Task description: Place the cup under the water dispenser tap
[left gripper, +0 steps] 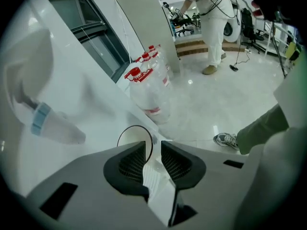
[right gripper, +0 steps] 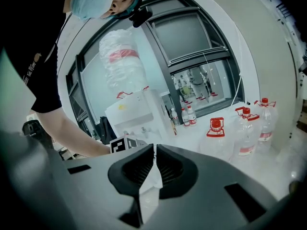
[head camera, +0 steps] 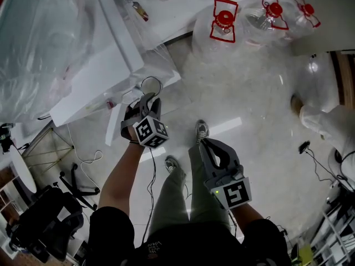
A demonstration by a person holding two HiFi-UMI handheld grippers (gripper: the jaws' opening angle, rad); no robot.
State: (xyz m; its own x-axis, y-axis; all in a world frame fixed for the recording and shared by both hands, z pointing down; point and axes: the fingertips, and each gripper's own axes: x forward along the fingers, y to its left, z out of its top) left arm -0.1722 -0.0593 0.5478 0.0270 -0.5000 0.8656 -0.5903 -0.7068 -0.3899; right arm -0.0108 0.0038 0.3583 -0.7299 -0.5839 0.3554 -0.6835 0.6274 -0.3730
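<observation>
A white paper cup (head camera: 151,86) with a dark rim stands at the front ledge of the white water dispenser (head camera: 105,65). My left gripper (head camera: 148,97) points steeply down at it. In the left gripper view the cup (left gripper: 135,137) shows just past the left pad, with its near wall in the gap between the jaws. The left gripper (left gripper: 153,150) is open and its pads do not press the cup. A blue-banded tap (left gripper: 41,119) juts out up and to the left of the cup. My right gripper (head camera: 202,143) hangs over the floor, shut (right gripper: 154,150) and empty.
Several large clear water jugs with red caps (head camera: 223,24) stand on the floor beyond the dispenser. A big inverted jug (head camera: 39,43) tops the dispenser. A cable (head camera: 91,159) trails on the floor, an office chair (head camera: 39,215) sits low left, and a person in white (left gripper: 213,28) stands further off.
</observation>
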